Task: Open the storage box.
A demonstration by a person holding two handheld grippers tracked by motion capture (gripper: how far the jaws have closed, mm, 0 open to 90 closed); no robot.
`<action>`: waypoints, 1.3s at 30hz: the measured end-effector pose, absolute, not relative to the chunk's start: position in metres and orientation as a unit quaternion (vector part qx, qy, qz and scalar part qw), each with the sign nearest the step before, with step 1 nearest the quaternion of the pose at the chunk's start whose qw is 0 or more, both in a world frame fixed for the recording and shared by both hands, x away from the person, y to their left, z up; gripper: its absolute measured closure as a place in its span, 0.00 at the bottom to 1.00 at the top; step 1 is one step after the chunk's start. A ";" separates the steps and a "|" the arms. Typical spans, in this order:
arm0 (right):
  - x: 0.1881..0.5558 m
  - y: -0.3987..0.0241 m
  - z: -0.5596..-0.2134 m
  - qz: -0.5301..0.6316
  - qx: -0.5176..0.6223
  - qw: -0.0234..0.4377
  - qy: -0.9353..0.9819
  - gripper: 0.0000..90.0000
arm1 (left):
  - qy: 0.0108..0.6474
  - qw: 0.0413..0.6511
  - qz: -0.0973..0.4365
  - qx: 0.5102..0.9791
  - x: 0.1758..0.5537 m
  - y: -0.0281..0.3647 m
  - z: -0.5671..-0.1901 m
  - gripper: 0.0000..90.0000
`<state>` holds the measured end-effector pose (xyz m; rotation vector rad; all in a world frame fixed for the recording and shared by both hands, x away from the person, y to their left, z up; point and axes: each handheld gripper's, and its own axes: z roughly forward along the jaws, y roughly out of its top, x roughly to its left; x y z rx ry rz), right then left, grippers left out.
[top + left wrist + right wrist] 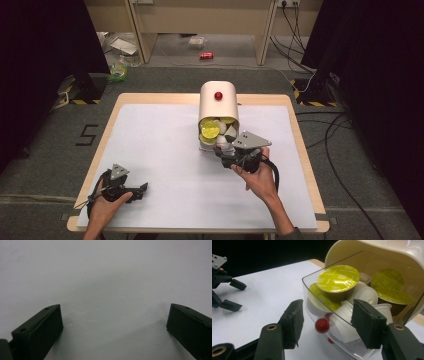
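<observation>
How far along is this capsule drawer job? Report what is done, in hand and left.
Done: the clear drawer stands pulled out of the cream holder, its coffee capsules exposed.

In hand: the right hand-held gripper sits open around the drawer's red knob.

Left: no capsule is out yet; the left hand-held gripper waits open over the white mat.

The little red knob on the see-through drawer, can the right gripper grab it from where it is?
Probably yes. The right gripper is open, the red knob sits between its jaws, and nothing blocks it.
</observation>
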<state>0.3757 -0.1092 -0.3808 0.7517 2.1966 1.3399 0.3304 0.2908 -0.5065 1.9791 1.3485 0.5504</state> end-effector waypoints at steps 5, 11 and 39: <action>0.372 -0.110 -0.382 0.487 0.269 0.228 0.799 0.48 | 0.517 0.336 0.211 0.759 0.330 0.291 -0.506 0.00; 0.369 -0.111 -0.382 0.489 0.272 0.219 0.799 0.48 | 0.517 0.336 0.211 0.759 0.330 0.291 -0.506 0.00; 0.348 -0.112 -0.386 0.478 0.263 0.203 0.813 0.48 | 0.517 0.336 0.211 0.759 0.330 0.291 -0.506 0.00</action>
